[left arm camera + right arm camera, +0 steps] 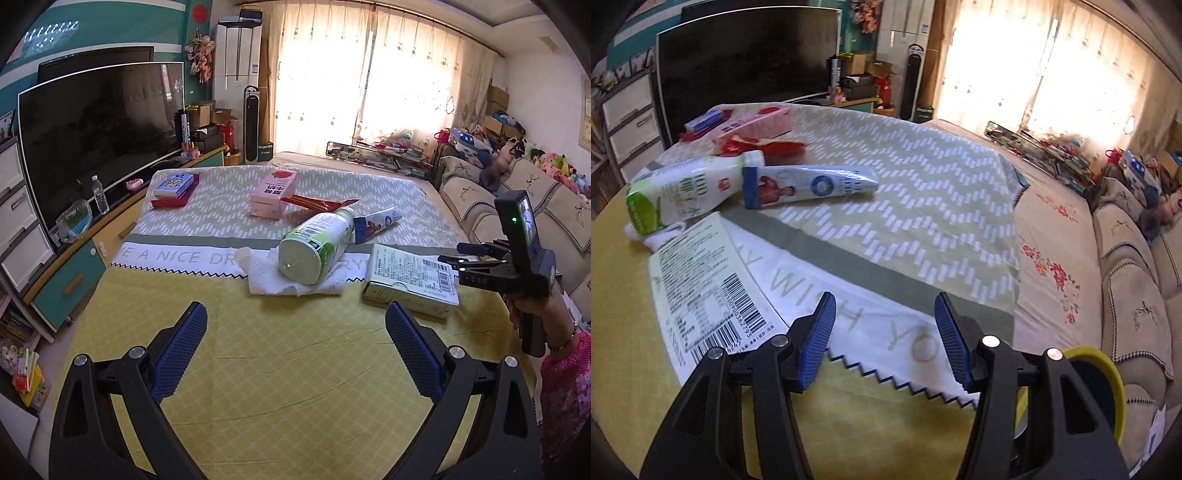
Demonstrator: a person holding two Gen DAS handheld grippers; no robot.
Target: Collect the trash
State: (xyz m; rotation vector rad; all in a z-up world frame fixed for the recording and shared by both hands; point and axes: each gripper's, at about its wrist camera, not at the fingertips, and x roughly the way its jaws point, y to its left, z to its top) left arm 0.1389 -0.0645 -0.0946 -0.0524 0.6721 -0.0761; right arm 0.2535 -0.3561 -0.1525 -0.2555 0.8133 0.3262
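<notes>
A: Why is the left gripper (295, 345), at the bottom of its view, spread wide and empty?

B: Probably to straddle the bottle (317, 247) lying on a tissue (273, 280) mid-frame.

A: And the right gripper (884, 338)?

B: Wide too, empty; the box (701, 288) is lower left of its view.

I am viewing my left black plastic gripper (295, 343), showing blue ribbed finger pads (181, 350) and silver pivot screws. My right black plastic gripper (884, 338) is showing matching parts. My bare-skinned right hand (532, 314) is wearing a thin bracelet and pink floral sleeve.
</notes>
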